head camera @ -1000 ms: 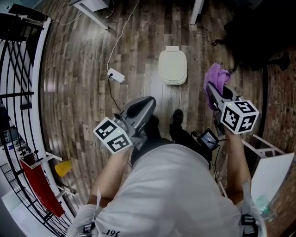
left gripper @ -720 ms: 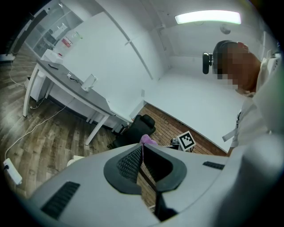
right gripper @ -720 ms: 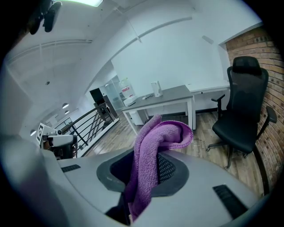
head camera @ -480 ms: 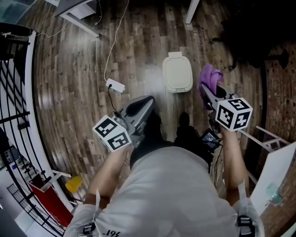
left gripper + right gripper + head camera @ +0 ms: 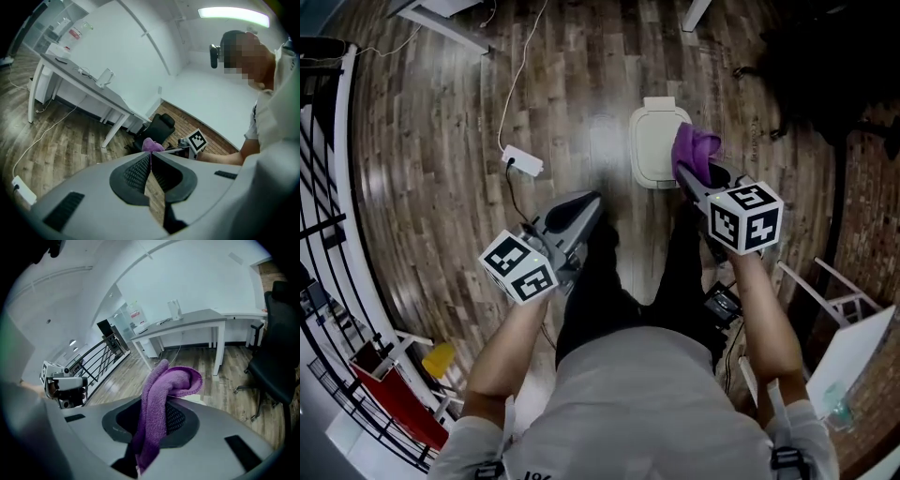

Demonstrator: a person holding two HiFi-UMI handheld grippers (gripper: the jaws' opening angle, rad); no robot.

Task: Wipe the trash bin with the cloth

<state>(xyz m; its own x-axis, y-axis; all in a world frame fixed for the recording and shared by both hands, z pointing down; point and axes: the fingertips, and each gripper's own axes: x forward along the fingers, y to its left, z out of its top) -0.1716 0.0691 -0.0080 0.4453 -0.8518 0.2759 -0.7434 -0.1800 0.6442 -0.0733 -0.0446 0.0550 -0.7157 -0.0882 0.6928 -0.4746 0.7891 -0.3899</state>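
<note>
Shifted inward from beside it, the right gripper (image 5: 686,174), pinching the cloth (image 5: 695,150), now apparently overhangs the right edge of the trash bin (image 5: 653,141) on the floor, nearer than the left gripper (image 5: 587,201), pressed together empty.

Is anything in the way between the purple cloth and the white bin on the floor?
No, nothing visible is in the way. The right gripper holds the purple cloth, and in the head view the cloth overlaps the right edge of the white trash bin. Only wood floor shows around the bin.
</note>
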